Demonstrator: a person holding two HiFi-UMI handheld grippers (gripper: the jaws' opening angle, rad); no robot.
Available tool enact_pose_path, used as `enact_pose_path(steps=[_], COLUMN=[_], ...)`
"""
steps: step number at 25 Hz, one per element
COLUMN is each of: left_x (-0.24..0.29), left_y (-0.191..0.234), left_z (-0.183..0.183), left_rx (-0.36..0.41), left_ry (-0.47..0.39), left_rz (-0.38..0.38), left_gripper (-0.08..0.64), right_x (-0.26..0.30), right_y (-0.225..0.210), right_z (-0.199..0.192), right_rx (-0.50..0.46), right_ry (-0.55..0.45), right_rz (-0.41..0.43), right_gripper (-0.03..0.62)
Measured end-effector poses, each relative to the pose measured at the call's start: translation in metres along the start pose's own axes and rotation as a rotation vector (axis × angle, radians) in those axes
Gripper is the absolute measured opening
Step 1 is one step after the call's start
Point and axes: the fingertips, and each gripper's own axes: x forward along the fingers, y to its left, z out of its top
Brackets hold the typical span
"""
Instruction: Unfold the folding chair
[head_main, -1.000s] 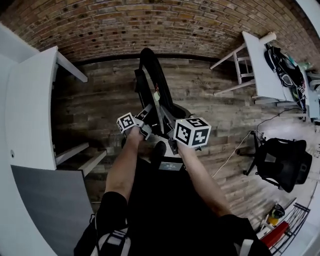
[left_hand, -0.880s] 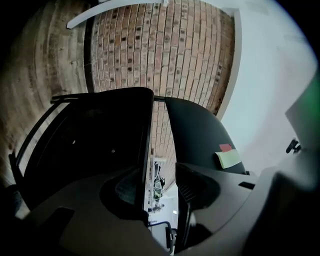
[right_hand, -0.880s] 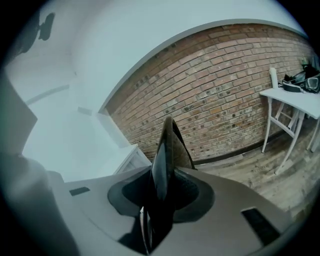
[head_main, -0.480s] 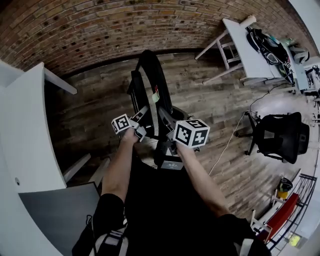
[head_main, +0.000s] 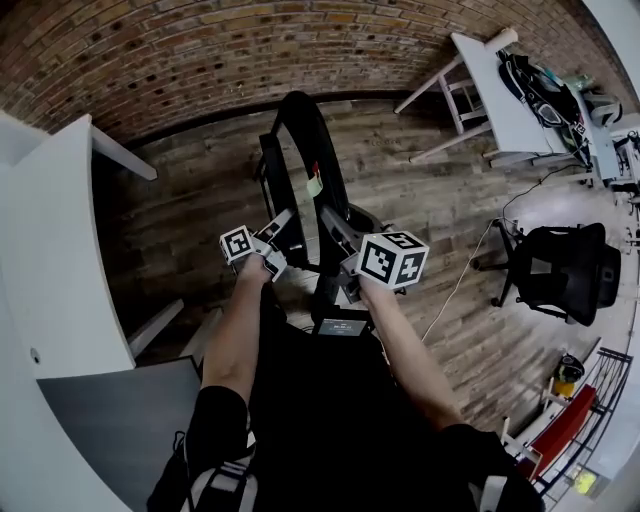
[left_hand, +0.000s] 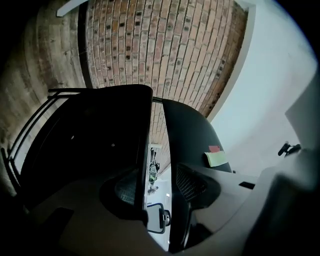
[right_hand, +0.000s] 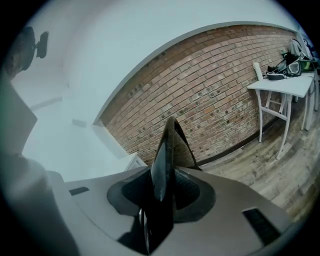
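The black folding chair (head_main: 310, 150) stands upright on the wood floor, close in front of the person, its two halves slightly apart. A pale tag (head_main: 314, 186) hangs on it. My left gripper (head_main: 283, 228) is on the chair's left half. In the left gripper view, the left gripper (left_hand: 159, 186) has the seat panel's edge (left_hand: 145, 145) at one pad and the tagged back panel (left_hand: 190, 135) at the other. My right gripper (head_main: 338, 240) is on the right half. In the right gripper view, the right gripper (right_hand: 162, 192) has its pads against a thin black edge (right_hand: 167, 150), and its jaws are opening.
A white table (head_main: 60, 250) stands close on the left, with a grey panel (head_main: 110, 420) below it. At the upper right a white table (head_main: 510, 100) carries bags. A black office chair (head_main: 560, 290) and a floor cable (head_main: 460, 285) lie to the right. A brick wall (head_main: 200, 50) is behind.
My left gripper has drawn to the left with the chair's left half, and the gap between the two halves has widened a little. The right gripper has barely shifted.
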Motion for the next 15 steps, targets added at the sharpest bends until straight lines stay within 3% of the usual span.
enact_pose_path(steps=[9,15], left_x=[-0.018,-0.034], left_y=[-0.001,0.010], left_z=[0.003,0.015], left_rx=[0.026,0.019], left_ry=[0.055,0.001], left_rz=[-0.006,0.044], left_gripper=[0.213,0.210], right_x=[-0.002,-0.017], right_y=[-0.011,-0.052], right_z=[-0.002,0.007], right_rx=[0.031,0.068], right_ry=[-0.012,-0.032], right_rz=[0.025,0.038], right_gripper=[0.115,0.110])
